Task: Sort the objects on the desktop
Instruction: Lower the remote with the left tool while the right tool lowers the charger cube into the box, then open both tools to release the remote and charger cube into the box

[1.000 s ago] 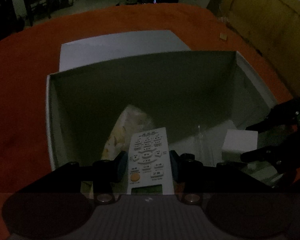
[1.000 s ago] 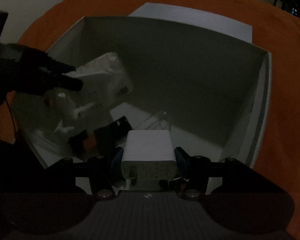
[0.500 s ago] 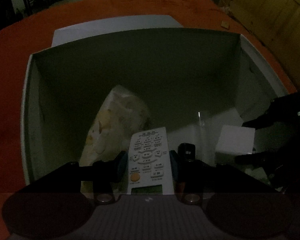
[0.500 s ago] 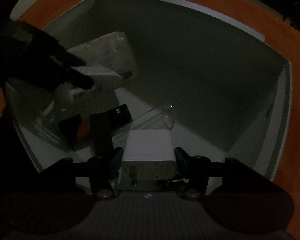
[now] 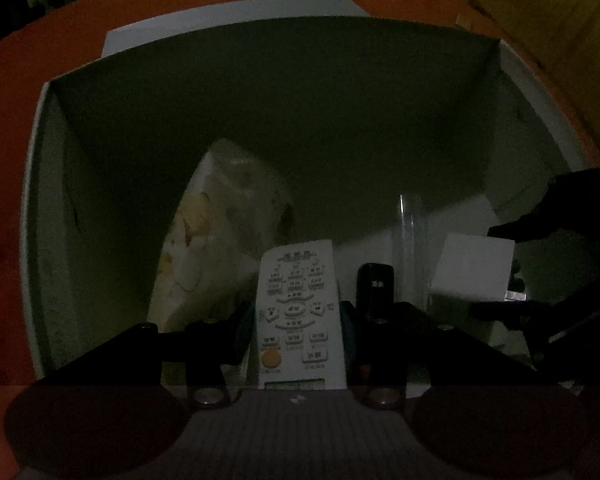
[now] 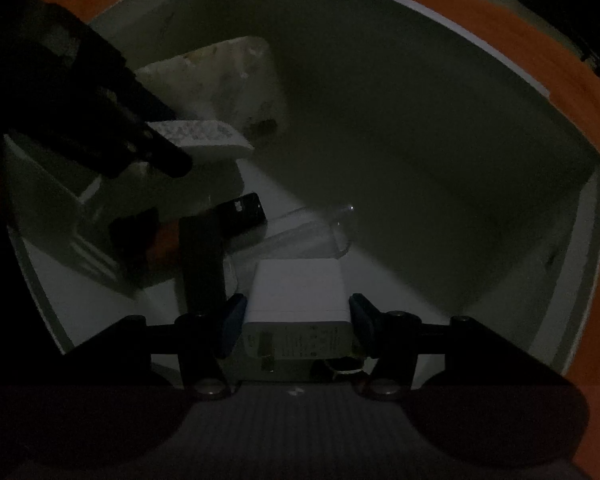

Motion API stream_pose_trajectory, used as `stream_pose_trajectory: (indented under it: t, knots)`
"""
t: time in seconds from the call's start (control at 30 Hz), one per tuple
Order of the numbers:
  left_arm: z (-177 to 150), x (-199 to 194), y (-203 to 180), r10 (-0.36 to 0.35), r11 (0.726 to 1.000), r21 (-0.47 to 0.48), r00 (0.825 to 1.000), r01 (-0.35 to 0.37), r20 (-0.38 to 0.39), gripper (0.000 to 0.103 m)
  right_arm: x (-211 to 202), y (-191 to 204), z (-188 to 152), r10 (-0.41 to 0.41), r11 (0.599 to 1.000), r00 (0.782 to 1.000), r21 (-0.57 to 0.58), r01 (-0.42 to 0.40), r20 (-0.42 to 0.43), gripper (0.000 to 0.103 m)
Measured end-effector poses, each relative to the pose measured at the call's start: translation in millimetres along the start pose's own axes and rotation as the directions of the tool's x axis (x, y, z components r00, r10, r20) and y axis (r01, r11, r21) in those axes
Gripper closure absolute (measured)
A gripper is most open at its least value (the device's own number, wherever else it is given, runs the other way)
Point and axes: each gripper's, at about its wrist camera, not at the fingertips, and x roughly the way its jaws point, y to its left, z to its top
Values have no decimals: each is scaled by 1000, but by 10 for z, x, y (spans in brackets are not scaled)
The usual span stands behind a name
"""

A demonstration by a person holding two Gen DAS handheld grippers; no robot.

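Pretty dim shot, but the left gripper [image 5: 300, 320] is clamped on a white remote [image 5: 300, 312] and the right gripper [image 6: 296, 320] is squeezing a white charger block [image 6: 298, 292], both held down inside the open white box [image 5: 40, 200]. Further in there's a black gadget [image 6: 242, 214], a clear container [image 6: 320, 228], and a plastic bag [image 5: 220, 232] leaning on the far wall, all on an orange table [image 5: 4, 120].

Both views are very dim and grainy, the box [image 5: 40, 208] interior sunk in shadow, straight edges bowed by the lens, corners falling to black.
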Motion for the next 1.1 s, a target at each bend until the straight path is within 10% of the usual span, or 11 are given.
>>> stream_pose_trajectory:
  t: [0.23,0.6,1.1]
  knots:
    - [-8,-31,1,8,1000,-16,1000,-9,-6,60,18,26,26,-32,999,999,5,32,-23,29]
    - [-13,-109,34,-15,999,-44,999,17,37,29,-164,9,-46,-49,996,993,85,40,103,14]
    - [-100,-237,18,-19,996,-80,979,36,201,22,-417,-137,-245,-82,966,925,259,-18,372,9]
